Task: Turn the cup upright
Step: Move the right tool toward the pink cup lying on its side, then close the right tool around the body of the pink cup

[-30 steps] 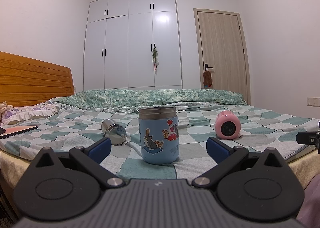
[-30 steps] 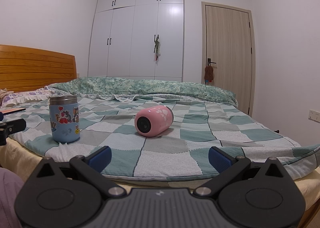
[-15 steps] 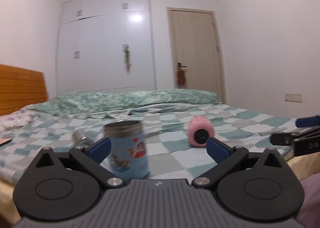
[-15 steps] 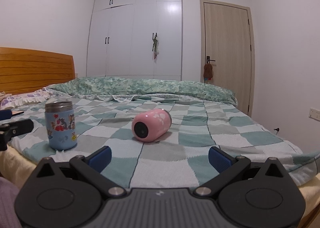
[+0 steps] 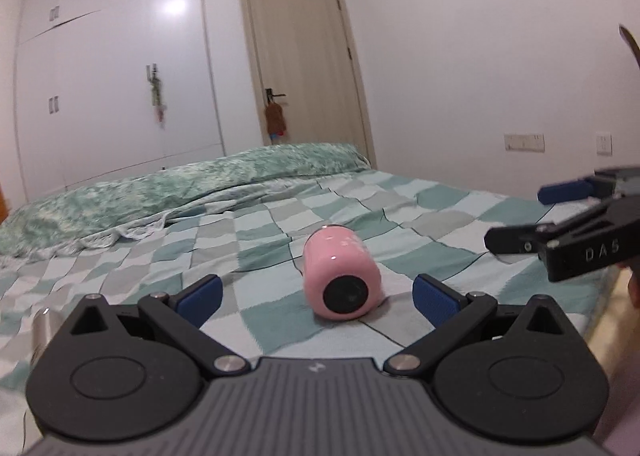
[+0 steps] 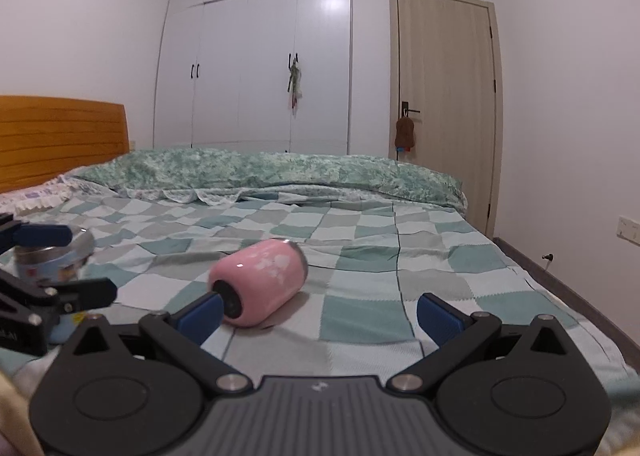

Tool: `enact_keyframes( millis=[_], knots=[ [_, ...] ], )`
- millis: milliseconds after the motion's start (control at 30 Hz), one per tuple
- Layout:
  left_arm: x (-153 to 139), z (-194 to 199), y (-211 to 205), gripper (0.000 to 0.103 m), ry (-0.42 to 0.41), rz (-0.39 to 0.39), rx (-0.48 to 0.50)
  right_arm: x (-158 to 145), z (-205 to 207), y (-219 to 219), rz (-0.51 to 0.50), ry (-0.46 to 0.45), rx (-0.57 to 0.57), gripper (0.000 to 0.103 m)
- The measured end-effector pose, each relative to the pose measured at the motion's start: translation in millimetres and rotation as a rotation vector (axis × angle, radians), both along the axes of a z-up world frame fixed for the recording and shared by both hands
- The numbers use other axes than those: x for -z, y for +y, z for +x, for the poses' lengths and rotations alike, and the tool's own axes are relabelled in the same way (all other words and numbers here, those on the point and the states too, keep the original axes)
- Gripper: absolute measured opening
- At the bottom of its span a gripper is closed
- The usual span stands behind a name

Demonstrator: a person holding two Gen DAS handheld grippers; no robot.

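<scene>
We log the glossy pink cylindrical cup (image 5: pixel 340 280) lying on its side on the green-and-white checked bedspread (image 6: pixel 360 312), dark end toward us, with our left gripper (image 5: pixel 316 294) and right gripper (image 6: pixel 320 310) both spread wide, empty, close before it.

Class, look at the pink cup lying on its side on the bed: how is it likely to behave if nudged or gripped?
The pink cup is a round cylinder on its side, so it probably rolls sideways when nudged. Its glossy shell may slip in a grip. The soft checked blanket should damp rolling somewhat.
</scene>
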State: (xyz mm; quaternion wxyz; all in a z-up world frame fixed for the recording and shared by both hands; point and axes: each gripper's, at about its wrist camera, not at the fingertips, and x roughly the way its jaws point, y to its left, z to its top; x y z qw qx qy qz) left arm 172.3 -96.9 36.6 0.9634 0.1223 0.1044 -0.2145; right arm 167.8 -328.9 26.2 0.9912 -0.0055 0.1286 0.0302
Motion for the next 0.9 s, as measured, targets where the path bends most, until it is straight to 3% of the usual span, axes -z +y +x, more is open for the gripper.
enact_keyframes(
  millis=[267, 433, 633, 700, 800, 900],
  knots=[
    [9.5, 69.6, -9.4, 0.103, 0.09, 0.043, 0.077, -7.7, 78.0, -4.7, 0.013, 0.074, -0.011, 0.103],
    [11.9, 111.8, 3.3, 0.103, 0.132, 0.088, 0.087, -10.7, 131.8, 15.8, 0.017, 0.121, -0.052, 0.103],
    [-4.2, 158.2, 31.7, 0.103, 0.109, 0.125, 0.138, -9.9, 191.1, 52.4, 0.015, 0.19, -0.07, 0.103],
    [-8.9, 166.4, 33.8, 0.103, 0.093, 0.159, 0.148, -7.6, 204.5, 63.5, 0.008, 0.218, -0.053, 0.103],
    [-4.9, 177.9, 36.7, 0.103, 0.142, 0.204, 0.167, -6.8, 217.0, 72.8, 0.007, 0.25, -0.023, 0.103],
    [2.2, 182.8, 42.4, 0.103, 0.2, 0.194, 0.162, -3.8, 225.9, 78.8, 0.002, 0.293, 0.003, 0.103]
  ],
)
